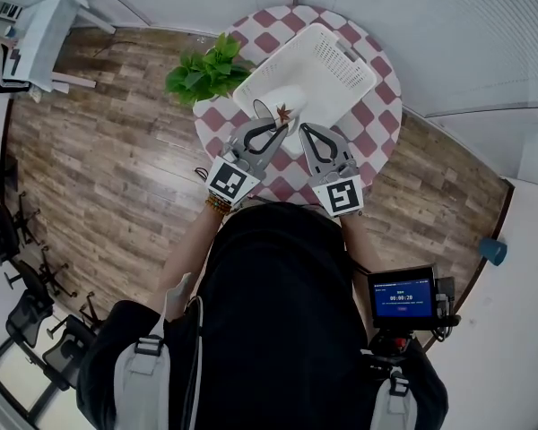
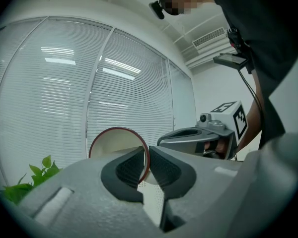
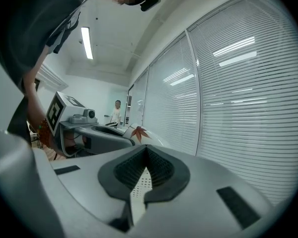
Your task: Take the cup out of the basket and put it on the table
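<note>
Head view: we hold the cup [image 1: 281, 108] at the near rim of the basket [image 1: 327, 56] on the checked table [image 1: 383, 106]. Left gripper view: our left gripper [image 2: 148, 153] pinches the cup's rim. Right gripper view: our right gripper [image 3: 146, 151] is closed, empty, beside the cup

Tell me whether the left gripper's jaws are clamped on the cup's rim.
Yes, the left gripper pinches the cup by its red rim.

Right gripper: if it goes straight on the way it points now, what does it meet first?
Probably nothing near: the right gripper looks past the cup, just left of its line, over the basket toward the window blinds. Depth is unclear.
</note>
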